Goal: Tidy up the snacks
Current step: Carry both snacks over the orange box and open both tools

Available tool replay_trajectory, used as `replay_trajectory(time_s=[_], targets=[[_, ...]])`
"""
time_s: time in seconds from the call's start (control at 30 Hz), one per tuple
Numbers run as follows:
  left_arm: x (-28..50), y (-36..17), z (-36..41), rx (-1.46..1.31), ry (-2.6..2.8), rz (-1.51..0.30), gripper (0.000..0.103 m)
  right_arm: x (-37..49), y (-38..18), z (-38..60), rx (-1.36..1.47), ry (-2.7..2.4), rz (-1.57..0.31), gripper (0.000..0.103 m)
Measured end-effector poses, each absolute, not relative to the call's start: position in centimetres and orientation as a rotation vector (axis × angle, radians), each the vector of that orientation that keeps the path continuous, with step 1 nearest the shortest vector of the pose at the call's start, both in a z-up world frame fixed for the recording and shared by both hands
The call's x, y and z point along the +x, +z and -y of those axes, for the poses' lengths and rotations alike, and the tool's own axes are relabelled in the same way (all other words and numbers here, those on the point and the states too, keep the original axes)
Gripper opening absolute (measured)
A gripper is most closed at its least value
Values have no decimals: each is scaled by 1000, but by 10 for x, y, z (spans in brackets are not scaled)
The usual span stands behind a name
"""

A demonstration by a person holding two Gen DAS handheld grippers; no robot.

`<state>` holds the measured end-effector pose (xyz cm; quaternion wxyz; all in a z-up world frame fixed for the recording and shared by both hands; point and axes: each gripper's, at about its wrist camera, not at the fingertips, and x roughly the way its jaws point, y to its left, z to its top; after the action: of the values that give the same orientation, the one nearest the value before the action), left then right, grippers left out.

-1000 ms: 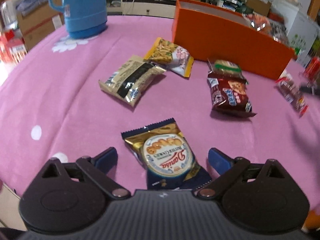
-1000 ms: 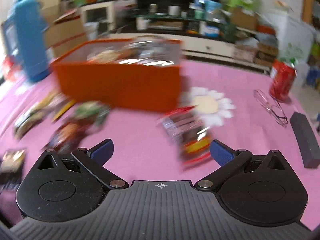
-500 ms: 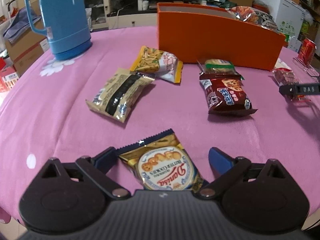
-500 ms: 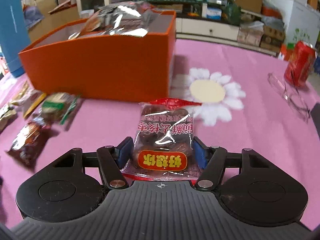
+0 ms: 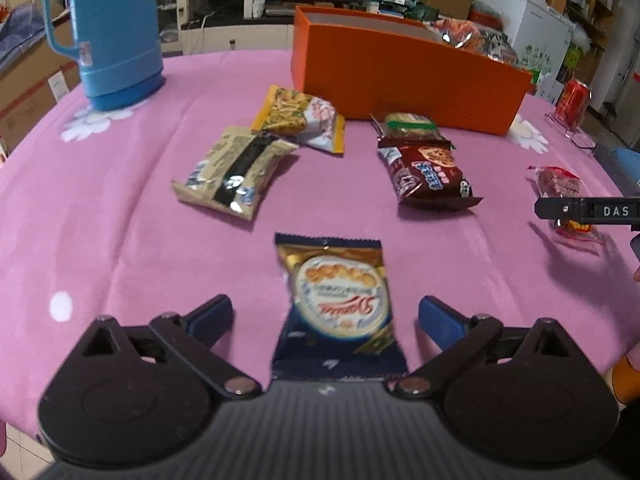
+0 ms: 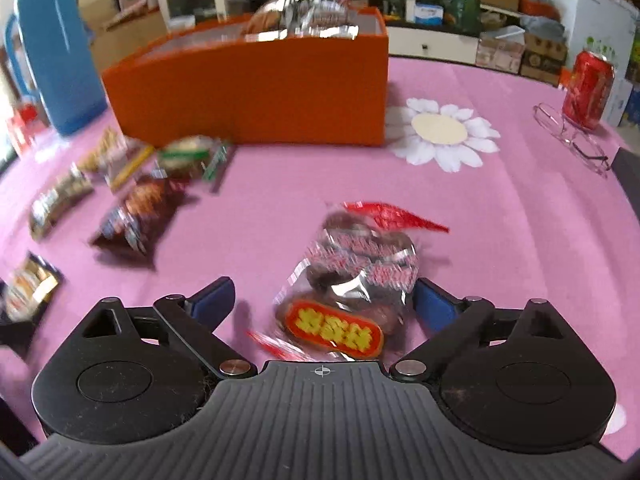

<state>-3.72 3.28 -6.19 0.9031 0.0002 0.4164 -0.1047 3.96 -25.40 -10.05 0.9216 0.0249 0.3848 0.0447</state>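
My left gripper (image 5: 326, 318) is open around a blue-and-gold butter cookie packet (image 5: 340, 304) lying on the pink tablecloth. My right gripper (image 6: 324, 300) is open, with a clear red-trimmed packet of dark snacks (image 6: 352, 284) between its fingers, touching the right pad (image 6: 430, 308); this packet also shows in the left wrist view (image 5: 564, 200). An orange box (image 5: 400, 76) holding several snack bags stands at the back. A brown cookie packet (image 5: 428, 172), a green-labelled packet (image 5: 408, 124), a yellow chip bag (image 5: 300, 118) and a tan packet (image 5: 232, 172) lie before it.
A blue thermos (image 5: 116, 32) stands at the back left. A red can (image 6: 588, 88) and eyeglasses (image 6: 572, 140) sit at the right, by a dark block (image 6: 628, 172). The round table (image 5: 100, 208) edge curves close on both sides.
My right gripper was shut on the red-trimmed packet half a second ago and has opened; the packet now lies tilted between the fingers. My left gripper shifted so the cookie packet sits centred.
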Motion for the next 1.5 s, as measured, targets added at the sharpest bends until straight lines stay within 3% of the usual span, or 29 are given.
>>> replay_trajectory(time_s=[0.1, 0.17, 0.2, 0.23, 0.27, 0.3, 0.7, 0.9, 1.07, 1.2, 1.5], targets=[[-37, -66, -18, 86, -185, -855, 99, 46, -106, 254, 50, 74, -812, 90], [-40, -66, -19, 91, -194, -838, 92, 45, -108, 254, 24, 57, -806, 85], [-42, -65, -19, 92, -200, -831, 86, 45, -109, 253, -1, 48, -800, 78], [-43, -63, -20, 89, -211, -821, 66, 44, -109, 253, -26, 43, -787, 73], [-44, -60, -22, 79, -221, -816, 53, 42, -108, 253, -21, 47, -778, 53], [-43, -58, -24, 66, -220, -822, 53, 42, -105, 253, -28, 46, -773, 38], [-37, -7, -28, -52, -232, -730, 52, 19, -73, 257, 98, 137, -693, 38], [24, 45, -25, -111, -251, -648, 52, 19, -28, 266, 191, 163, -557, 38], [100, 75, -6, -153, -255, -578, 52, 72, 24, 257, 183, 169, -426, 38], [160, 72, 6, -170, -261, -585, 52, 135, 37, 230, 155, 193, -374, 38], [223, 35, 21, -101, -253, -626, 54, 222, -6, 196, 217, 193, -434, 41]])
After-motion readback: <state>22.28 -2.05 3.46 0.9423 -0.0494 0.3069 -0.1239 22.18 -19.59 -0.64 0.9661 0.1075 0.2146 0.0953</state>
